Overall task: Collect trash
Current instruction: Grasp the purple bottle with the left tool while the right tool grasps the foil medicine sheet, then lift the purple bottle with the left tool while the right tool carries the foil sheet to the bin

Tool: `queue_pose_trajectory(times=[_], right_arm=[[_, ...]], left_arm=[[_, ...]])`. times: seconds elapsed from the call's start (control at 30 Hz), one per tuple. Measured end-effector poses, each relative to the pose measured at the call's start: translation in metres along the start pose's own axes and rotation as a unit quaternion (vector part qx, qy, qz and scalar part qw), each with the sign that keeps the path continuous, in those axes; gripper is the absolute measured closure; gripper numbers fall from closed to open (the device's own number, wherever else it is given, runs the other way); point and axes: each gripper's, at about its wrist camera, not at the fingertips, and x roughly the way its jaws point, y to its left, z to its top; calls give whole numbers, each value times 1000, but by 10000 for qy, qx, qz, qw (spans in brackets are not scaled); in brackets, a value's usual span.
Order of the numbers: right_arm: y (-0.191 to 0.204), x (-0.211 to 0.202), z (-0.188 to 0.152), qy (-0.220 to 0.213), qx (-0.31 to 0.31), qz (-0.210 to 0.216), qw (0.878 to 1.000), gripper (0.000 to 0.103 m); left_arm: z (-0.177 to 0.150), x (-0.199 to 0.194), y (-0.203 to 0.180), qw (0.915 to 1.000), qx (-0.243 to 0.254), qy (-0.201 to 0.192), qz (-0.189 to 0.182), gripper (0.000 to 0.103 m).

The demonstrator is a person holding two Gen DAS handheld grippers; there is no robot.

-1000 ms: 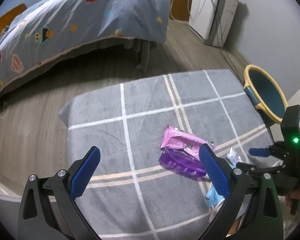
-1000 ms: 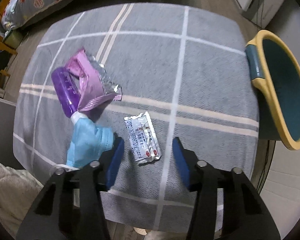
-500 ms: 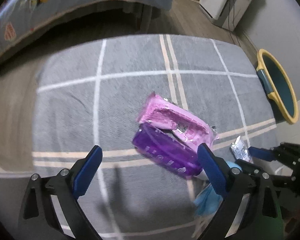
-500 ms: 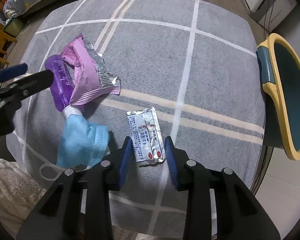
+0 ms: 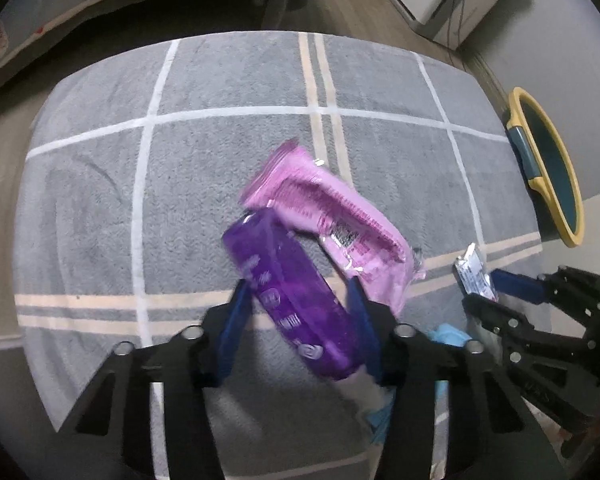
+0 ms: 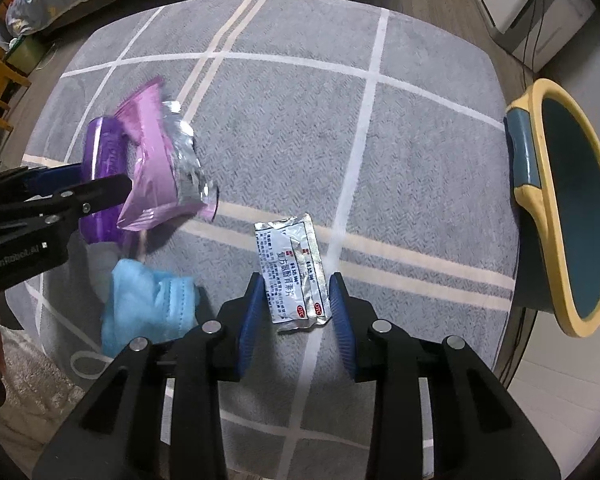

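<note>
Near the grey rug's (image 5: 100, 184) lower edge, the left gripper (image 5: 300, 316) is closing around a purple bottle (image 5: 296, 300); squeeze mid-body so it cannot slip. The right gripper (image 6: 296, 304) brackets a silver sachet (image 6: 294, 272), pads narrowed from a second ago, grip unclear. The bin (image 6: 560, 240) waits beyond the right edge.

Purple packet (image 5: 296, 300), pink wrapper (image 5: 332, 216), silver sachet (image 6: 294, 272) (all flat) on grey cloth (image 6: 400, 152)

Dim, fisheye-warped, slightly motion-blurred
</note>
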Motion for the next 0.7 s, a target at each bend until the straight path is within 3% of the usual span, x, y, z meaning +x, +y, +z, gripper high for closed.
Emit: queue_pose_trajectory(times=[0.2,0.7], right_arm=[[-6,-3,-6,-57,72,83,9999,71],[-28,-40,24,-646,351,316,9968,71]], left_arm=[[0,-9,0,10000,40,-77,-34,66],[22,-58,-12,9917,691,-1023,353,69]])
